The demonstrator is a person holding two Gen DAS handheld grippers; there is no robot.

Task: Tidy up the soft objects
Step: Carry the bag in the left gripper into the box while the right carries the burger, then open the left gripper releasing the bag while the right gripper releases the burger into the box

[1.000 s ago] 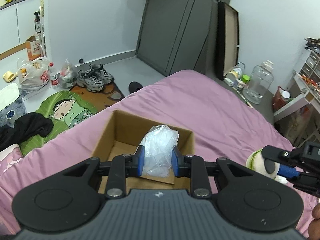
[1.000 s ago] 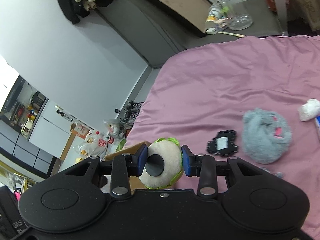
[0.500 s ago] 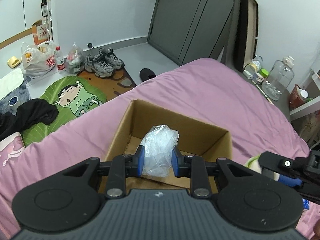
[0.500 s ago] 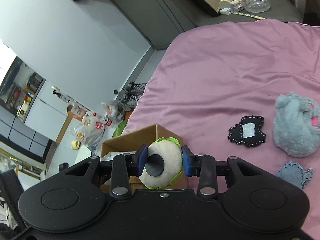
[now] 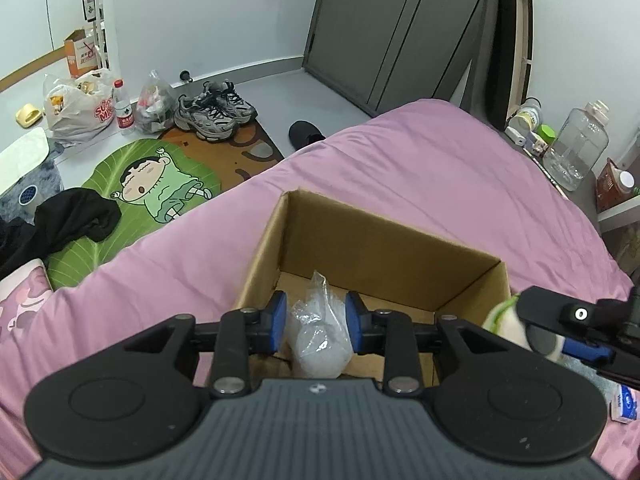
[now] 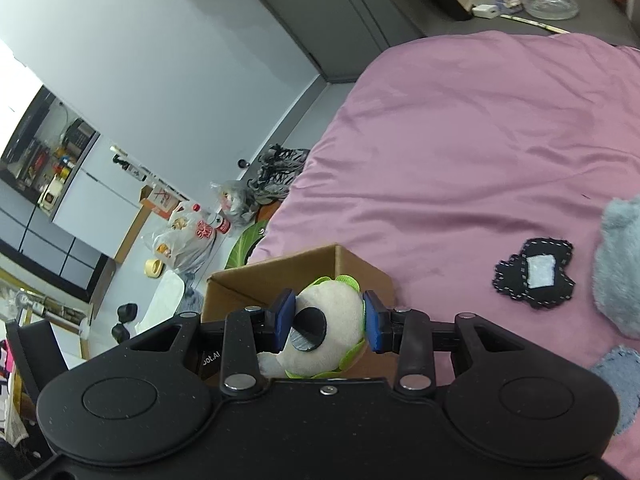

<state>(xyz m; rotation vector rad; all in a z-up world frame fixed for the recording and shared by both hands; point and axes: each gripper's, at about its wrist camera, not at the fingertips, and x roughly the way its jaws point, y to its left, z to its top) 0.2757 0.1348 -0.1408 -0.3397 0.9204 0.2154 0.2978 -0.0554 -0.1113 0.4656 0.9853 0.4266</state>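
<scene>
An open cardboard box stands on the pink bed. My left gripper hangs over the box's near side, and its jaws are opening. The clear plastic bag sags between the blue pads, with a gap showing at the left pad. My right gripper is shut on a cream plush toy with green trim and a dark round eye. It hovers at the box's right corner. In the left wrist view the same toy shows beside the box wall.
On the bed to the right lie a grey furry plush, a black stitched patch and a blue denim piece. A small blue-white packet sits near the right gripper. Shoes, bags and a green mat cover the floor.
Both grippers came lower and closer to the box. The plastic bag has slipped down between the left pads, which have parted a little. The plush toy stays clamped in the right gripper.
</scene>
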